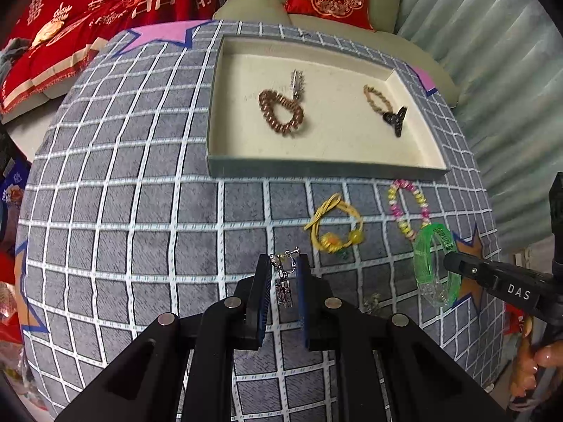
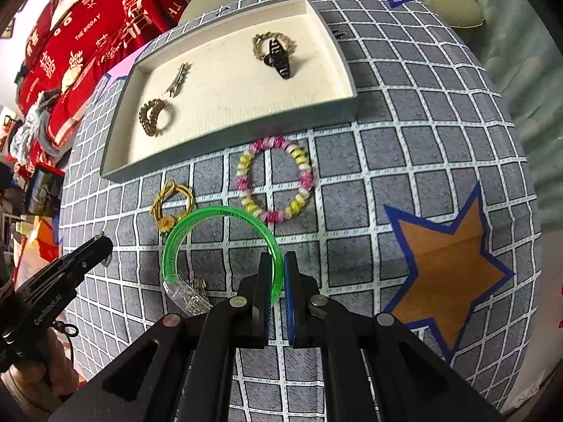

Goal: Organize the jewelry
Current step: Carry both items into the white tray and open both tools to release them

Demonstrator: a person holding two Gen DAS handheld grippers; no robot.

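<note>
My left gripper (image 1: 284,263) is shut on a silver earring (image 1: 284,286) that hangs between its fingers above the grid cloth. My right gripper (image 2: 278,263) is shut on a green bangle (image 2: 197,227), lifted over the cloth; the bangle also shows in the left wrist view (image 1: 434,267). The cream tray (image 1: 316,167) holds a brown coil hair tie (image 1: 281,112), a silver clip (image 1: 297,82), a beige tie (image 1: 376,98) and a black claw clip (image 1: 396,119). A yellow bracelet (image 1: 334,225) and a pink-yellow coil bracelet (image 2: 274,179) lie on the cloth in front of the tray.
A small metal chain piece (image 2: 198,286) lies on the cloth behind the bangle. The grey grid cloth (image 2: 404,147) has an orange star (image 2: 454,267) at the right. Red cushions (image 1: 88,10) and a sofa lie beyond the table's far edge.
</note>
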